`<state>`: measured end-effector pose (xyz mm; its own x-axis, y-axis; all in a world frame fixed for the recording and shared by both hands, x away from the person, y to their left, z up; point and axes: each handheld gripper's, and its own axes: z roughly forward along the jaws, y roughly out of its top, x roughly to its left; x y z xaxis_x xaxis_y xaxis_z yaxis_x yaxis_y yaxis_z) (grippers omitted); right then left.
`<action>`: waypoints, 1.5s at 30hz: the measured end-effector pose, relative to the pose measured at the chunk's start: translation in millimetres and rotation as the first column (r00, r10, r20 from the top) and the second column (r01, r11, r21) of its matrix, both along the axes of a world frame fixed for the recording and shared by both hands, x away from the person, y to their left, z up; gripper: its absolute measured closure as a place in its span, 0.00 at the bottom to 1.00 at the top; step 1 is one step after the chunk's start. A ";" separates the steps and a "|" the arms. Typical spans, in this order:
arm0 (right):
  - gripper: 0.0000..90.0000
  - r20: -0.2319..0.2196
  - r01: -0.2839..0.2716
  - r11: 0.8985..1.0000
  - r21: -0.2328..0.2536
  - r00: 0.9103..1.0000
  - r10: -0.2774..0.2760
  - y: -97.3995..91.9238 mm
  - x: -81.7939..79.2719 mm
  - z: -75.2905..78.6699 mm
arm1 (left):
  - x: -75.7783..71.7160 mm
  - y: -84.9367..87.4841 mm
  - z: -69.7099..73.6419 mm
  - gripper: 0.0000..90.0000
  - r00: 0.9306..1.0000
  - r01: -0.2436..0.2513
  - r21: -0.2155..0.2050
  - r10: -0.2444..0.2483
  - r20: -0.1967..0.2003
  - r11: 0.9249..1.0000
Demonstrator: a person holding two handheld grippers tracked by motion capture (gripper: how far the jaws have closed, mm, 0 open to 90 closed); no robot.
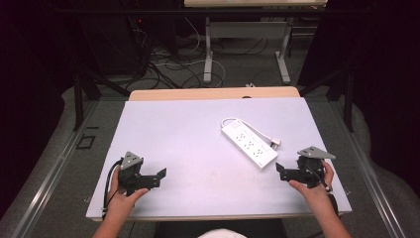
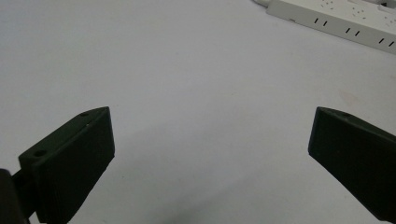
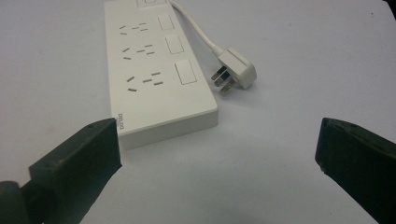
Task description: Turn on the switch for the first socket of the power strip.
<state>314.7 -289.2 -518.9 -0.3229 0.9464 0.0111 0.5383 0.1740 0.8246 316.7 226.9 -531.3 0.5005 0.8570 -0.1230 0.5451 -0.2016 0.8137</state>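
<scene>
White rectangular plastic power strip [image 1: 248, 145] lies flat on the pale matte table [image 1: 173, 129], its white plug [image 3: 237, 70] resting just beside it, cord attached. Left gripper [image 1: 159, 177] sits at eight o'clock, jaws spread wide, holding nothing. Right gripper [image 1: 280, 171] at four o'clock gapes empty too, near the strip's end.

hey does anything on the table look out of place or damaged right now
Nothing looks damaged or spilled. The white power strip lies flat but diagonal to the table edges, with its plug unplugged and resting beside it, prongs bare. Both grippers, left and right, are open and holding nothing.
</scene>
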 end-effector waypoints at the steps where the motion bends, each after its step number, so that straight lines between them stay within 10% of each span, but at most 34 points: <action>1: 0.00 0.004 -0.006 1.000 0.003 1.000 0.006 -0.1 -0.1 -0.4 | 0.2 -0.4 0.4 0.00 1.000 0.002 0.005 -0.002 0.013 1.000; 45: 0.06 -0.097 -0.131 0.991 -0.034 0.987 0.127 27.2 25.3 11.1 | -8.5 3.9 -2.5 0.01 0.999 -0.042 -0.037 0.042 -0.009 0.998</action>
<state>340.1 -262.0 -507.7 -0.4417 0.8971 0.0100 0.5844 0.2793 0.7619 308.2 230.8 -533.9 0.4632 0.8718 -0.1595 0.5592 -0.1479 0.8157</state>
